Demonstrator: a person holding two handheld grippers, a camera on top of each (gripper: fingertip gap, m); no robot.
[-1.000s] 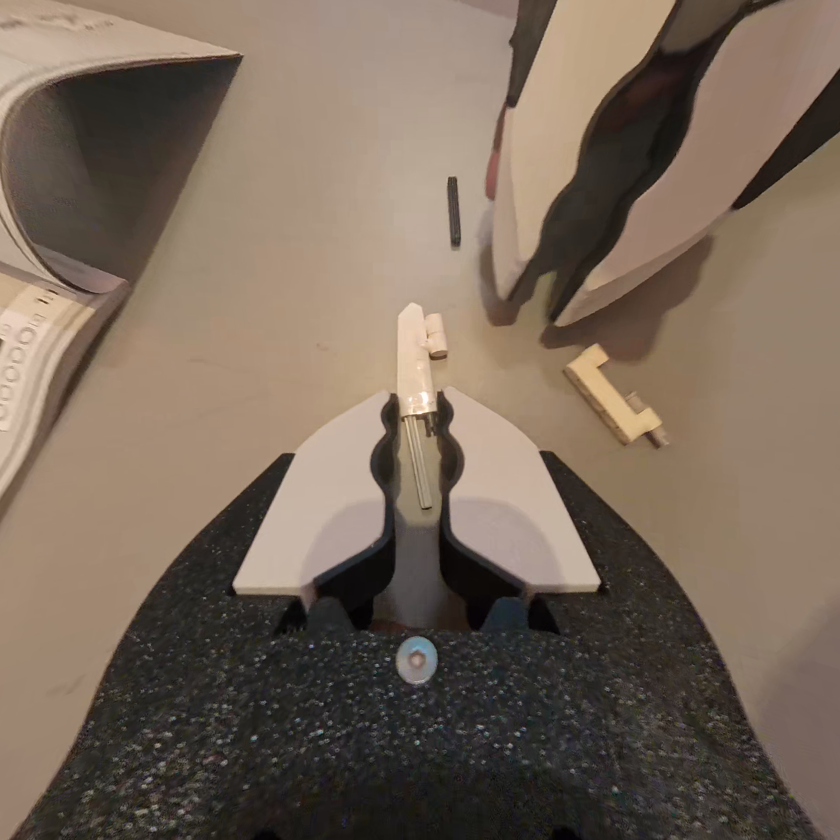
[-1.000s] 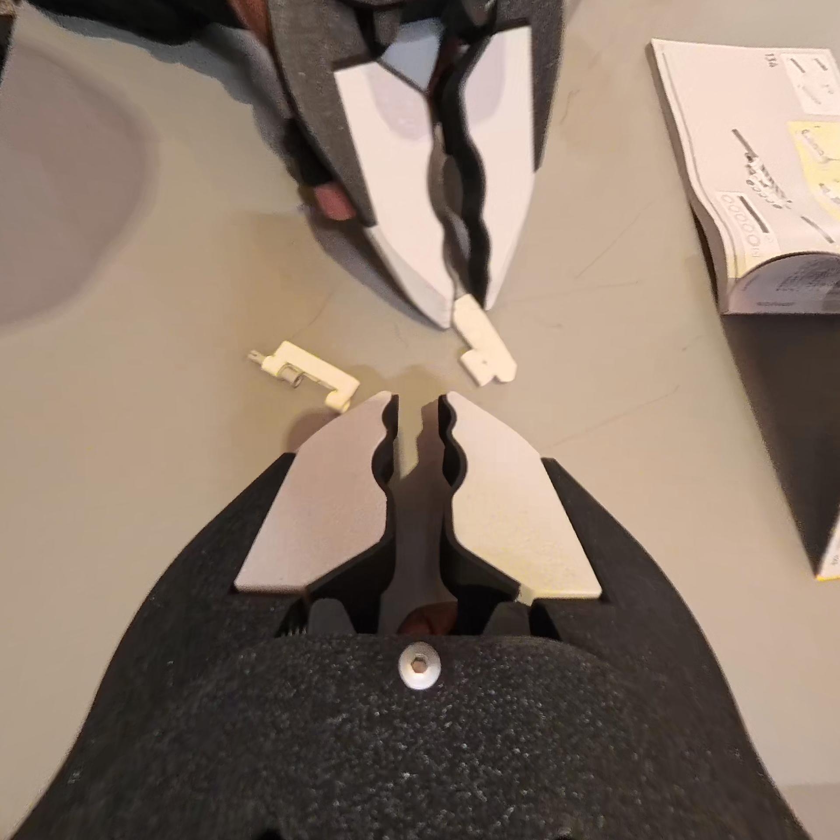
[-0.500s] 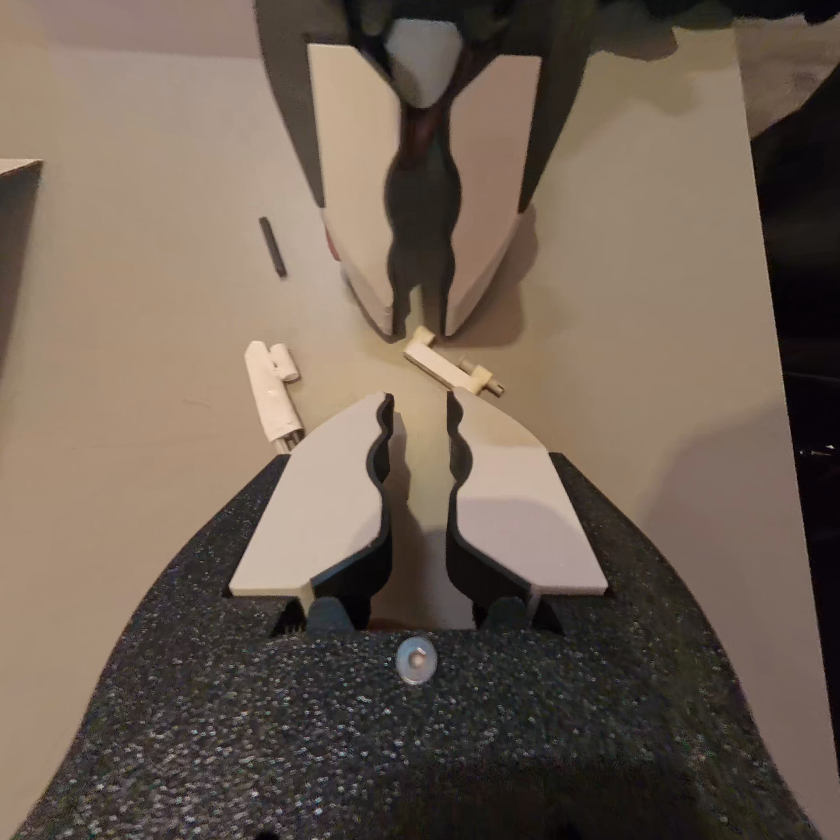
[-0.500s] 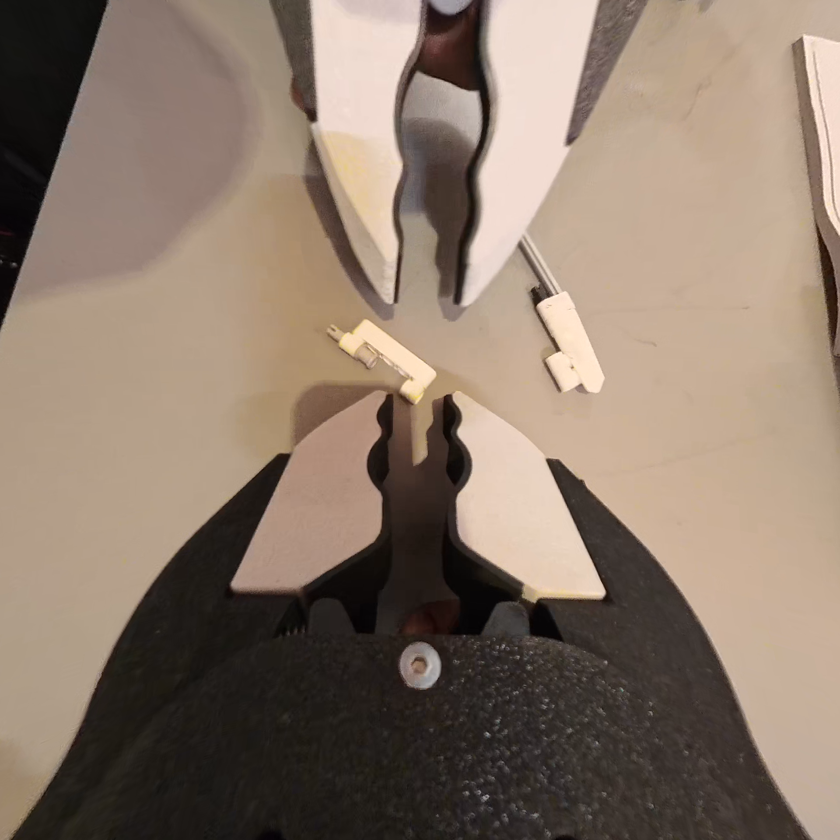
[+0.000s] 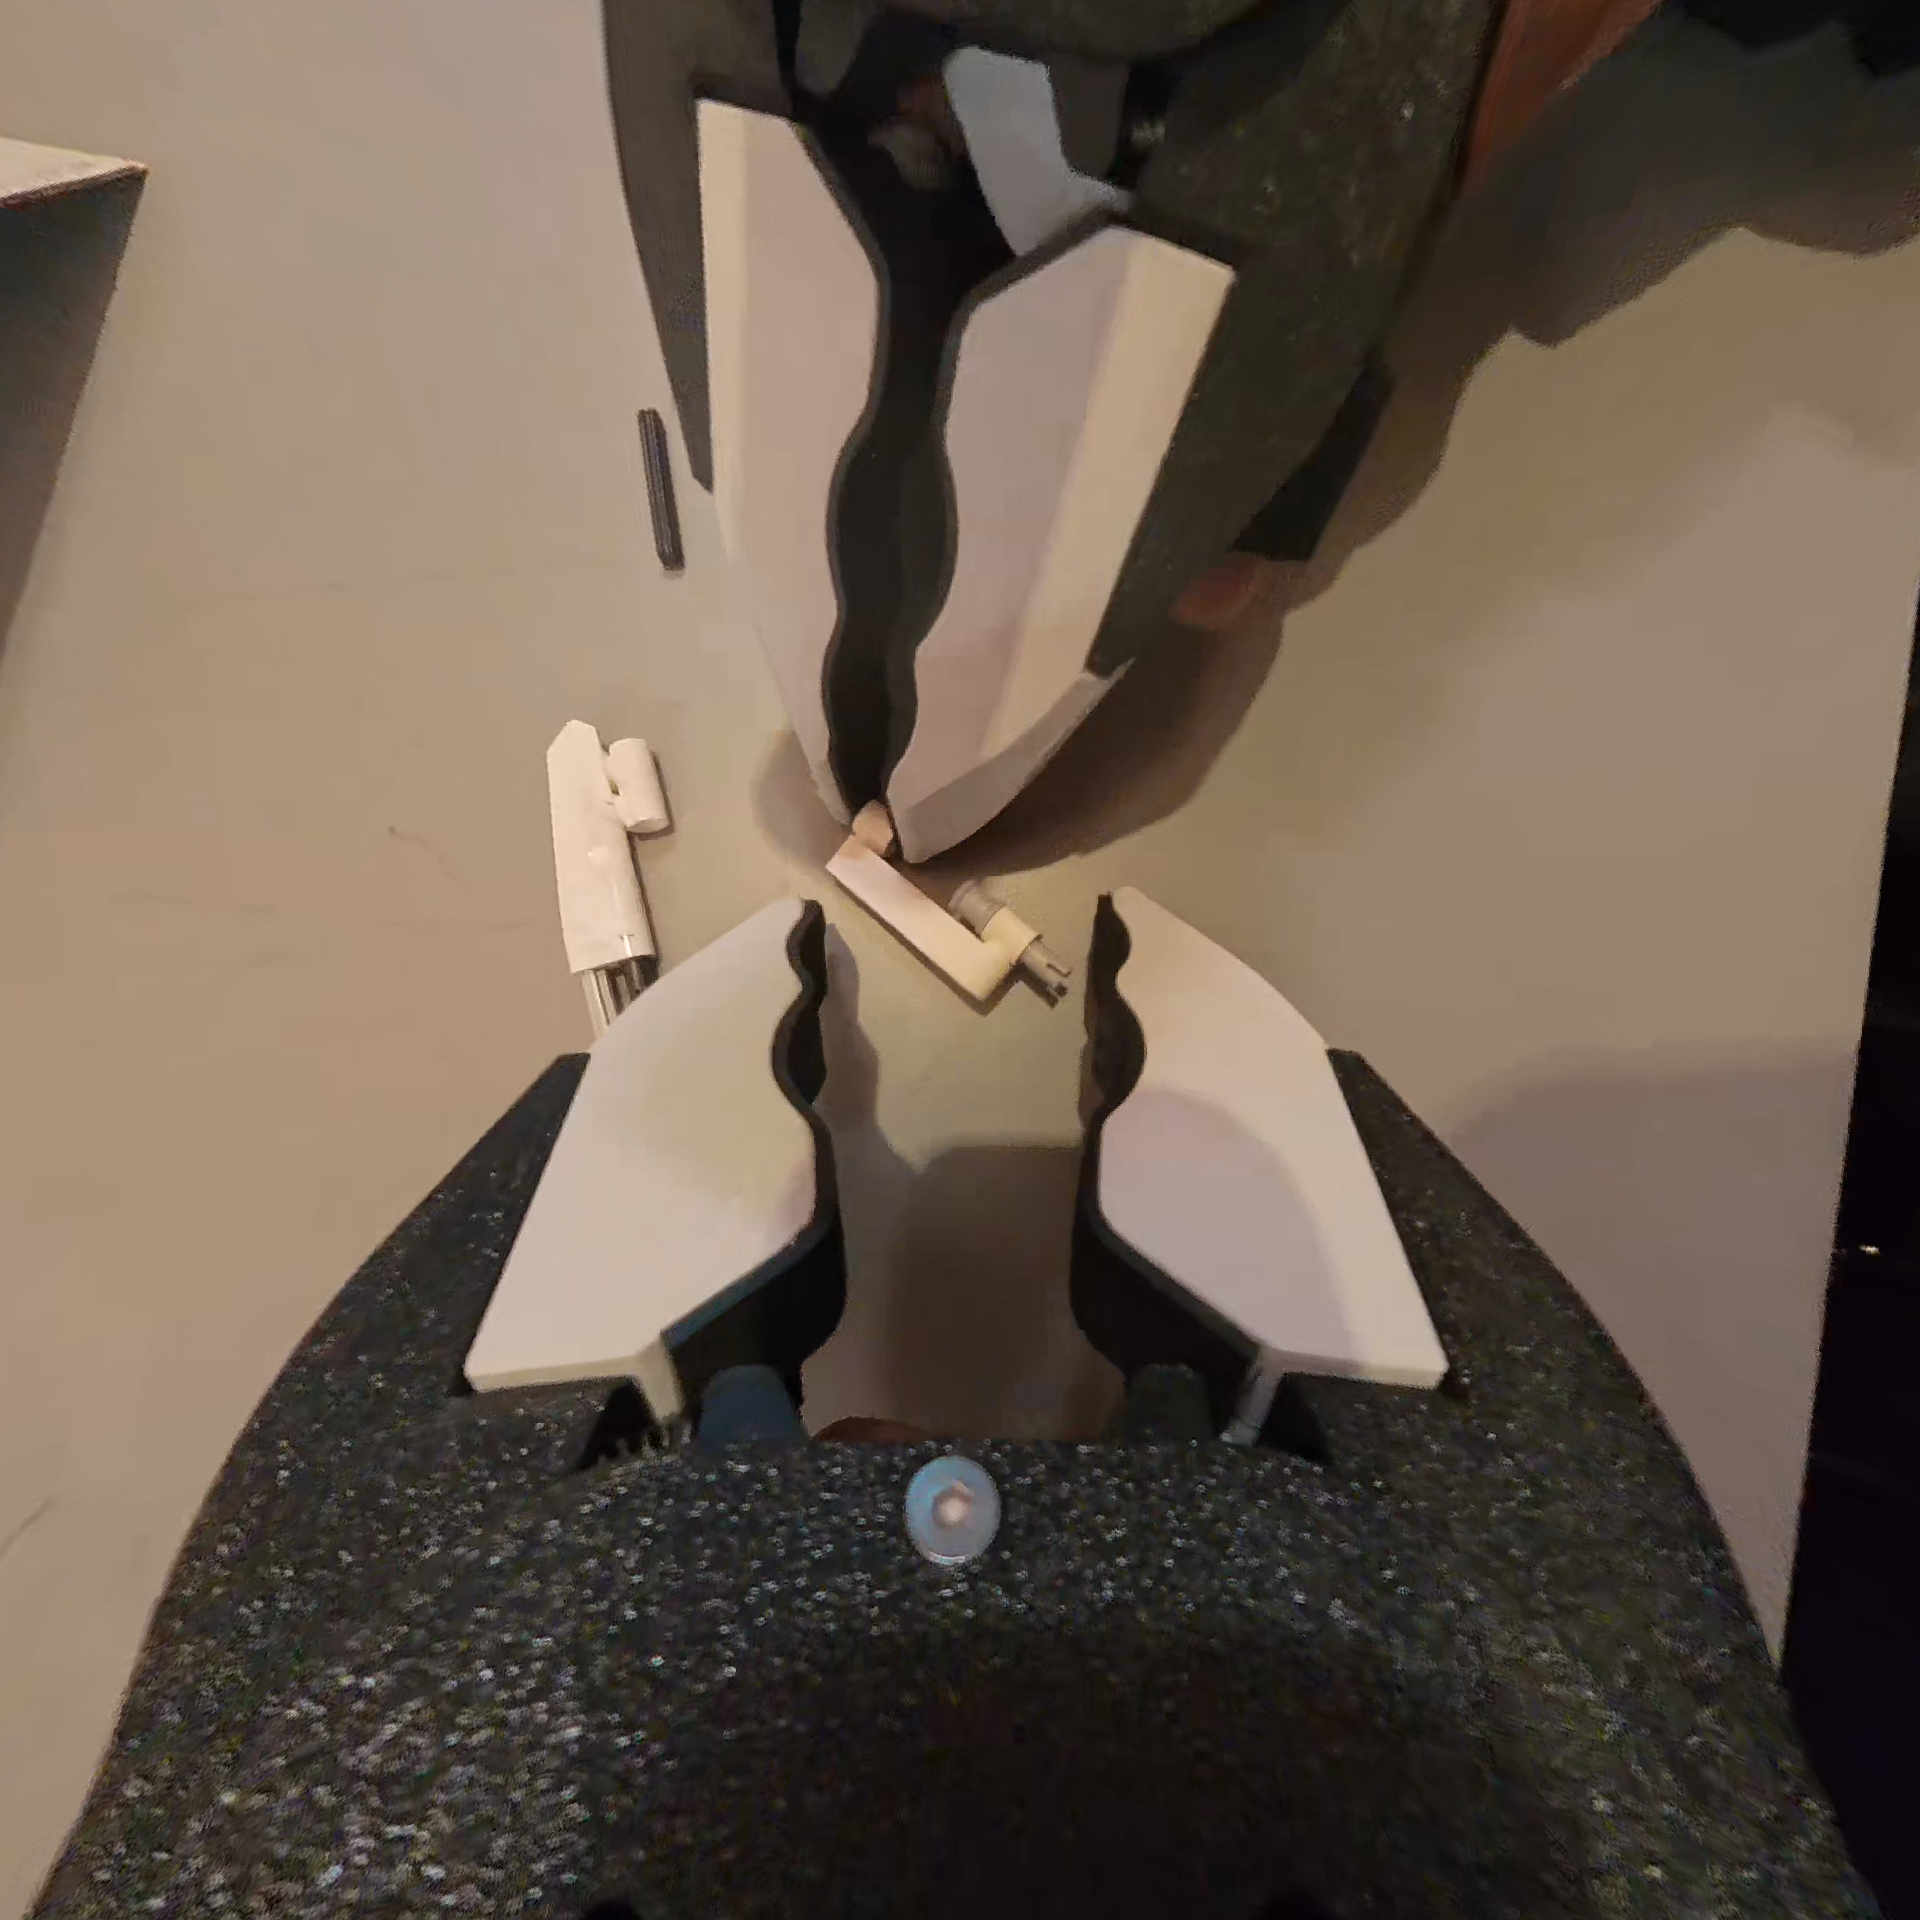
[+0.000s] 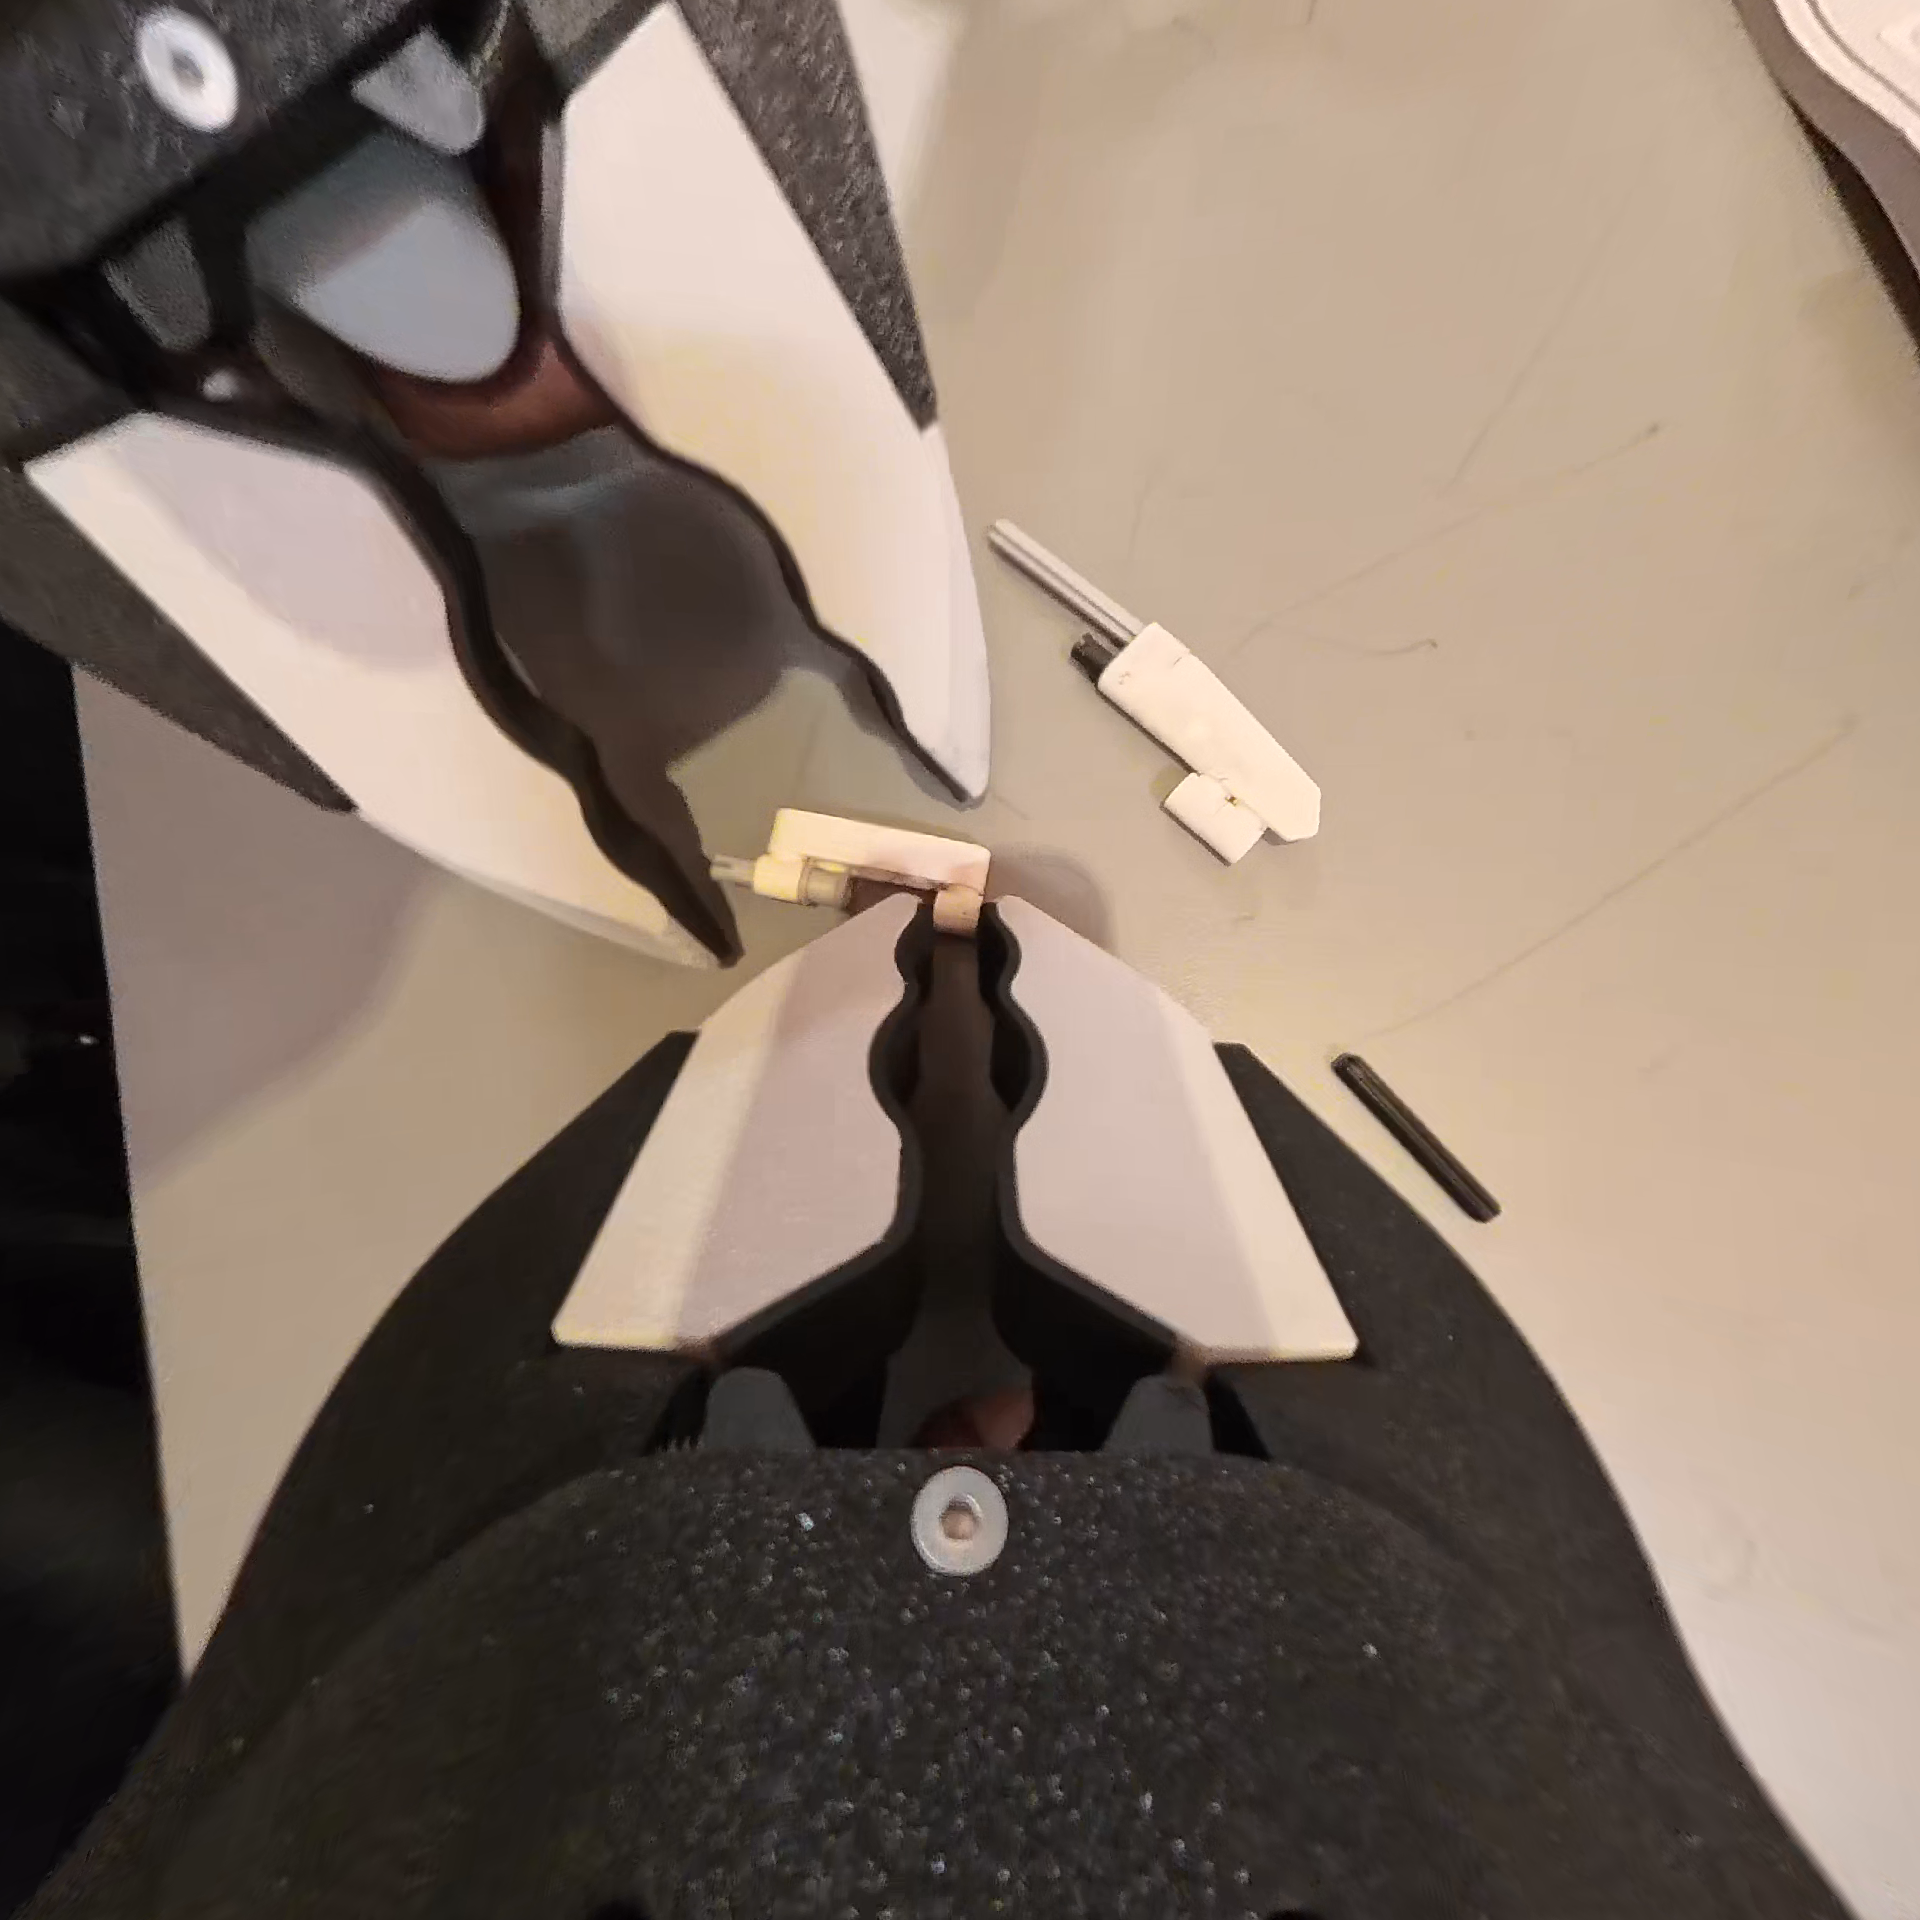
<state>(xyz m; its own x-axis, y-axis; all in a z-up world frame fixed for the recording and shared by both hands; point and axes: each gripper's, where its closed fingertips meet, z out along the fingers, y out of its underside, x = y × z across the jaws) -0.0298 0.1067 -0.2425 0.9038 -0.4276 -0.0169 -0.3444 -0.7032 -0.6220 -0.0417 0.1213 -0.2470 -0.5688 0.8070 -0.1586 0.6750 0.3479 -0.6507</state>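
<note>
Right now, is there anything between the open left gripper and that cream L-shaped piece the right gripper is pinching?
Nothing visible. The left gripper is open, and the cream L-shaped piece lies just past its fingertips on bare table. The right gripper pinches the piece's far end. The white part with metal pins lies off to the left.

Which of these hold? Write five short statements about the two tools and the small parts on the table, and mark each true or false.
1. The right tool pinches one end of the cream L-shaped part. True.
2. The left tool is shut on a part. False: its fingers stand wide apart, gripping nothing.
3. The white part with metal rods lies outside both tools. True.
4. The thin black pin is gripped by the left tool. False: it lies loose on the table.
5. The table is red. False: it is beige.
</note>
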